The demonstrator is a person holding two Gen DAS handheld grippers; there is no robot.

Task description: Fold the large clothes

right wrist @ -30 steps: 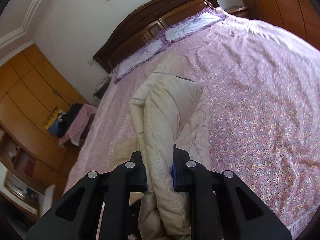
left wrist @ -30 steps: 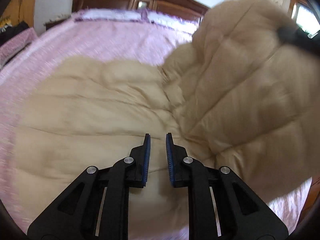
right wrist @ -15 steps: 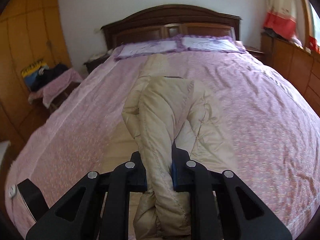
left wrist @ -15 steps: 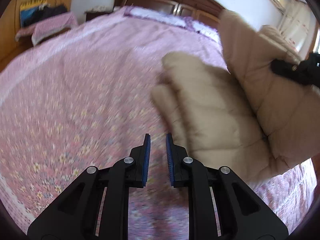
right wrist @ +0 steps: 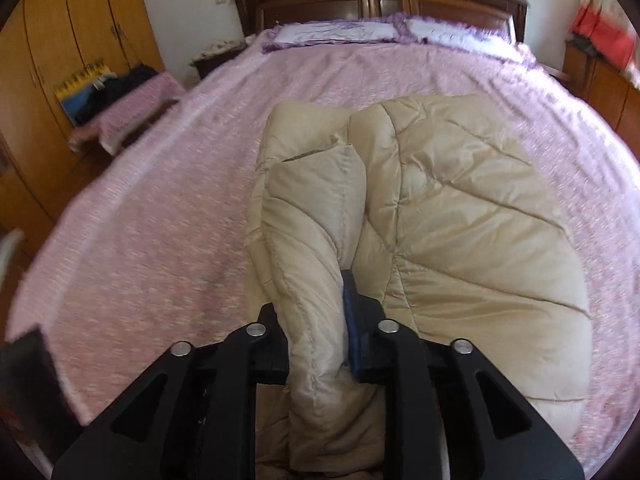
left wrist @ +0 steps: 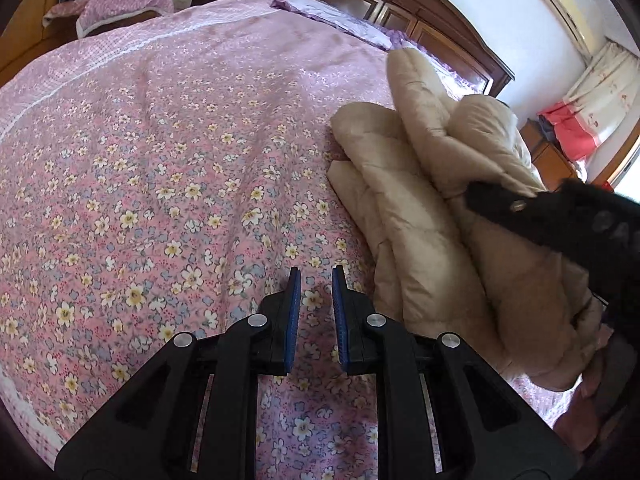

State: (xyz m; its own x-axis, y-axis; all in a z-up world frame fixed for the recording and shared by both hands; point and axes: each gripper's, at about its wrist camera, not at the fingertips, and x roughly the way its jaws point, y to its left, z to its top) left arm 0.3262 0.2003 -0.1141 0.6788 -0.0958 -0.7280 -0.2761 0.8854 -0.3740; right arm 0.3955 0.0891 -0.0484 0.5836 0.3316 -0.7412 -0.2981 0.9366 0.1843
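Note:
A beige quilted puffer coat (right wrist: 460,216) lies bunched on the pink floral bedspread (left wrist: 160,160). My right gripper (right wrist: 316,320) is shut on a thick fold of the coat near the bed's foot. In the left wrist view the coat (left wrist: 420,208) lies to the right, and the right gripper's black body (left wrist: 560,216) is on it. My left gripper (left wrist: 314,280) is empty, its blue pads a narrow gap apart, above bare bedspread just left of the coat.
A dark wooden headboard (right wrist: 380,0) and two pillows (right wrist: 340,32) are at the far end. Orange wardrobes (right wrist: 60,60) and a cloth-covered stool with clothes (right wrist: 120,108) stand left of the bed. A wooden cabinet (right wrist: 600,76) stands on the right.
My right gripper has lowered the held fold, and the coat now lies spread wider on the bed. My left gripper swung left off the coat and now hangs over bare bedspread.

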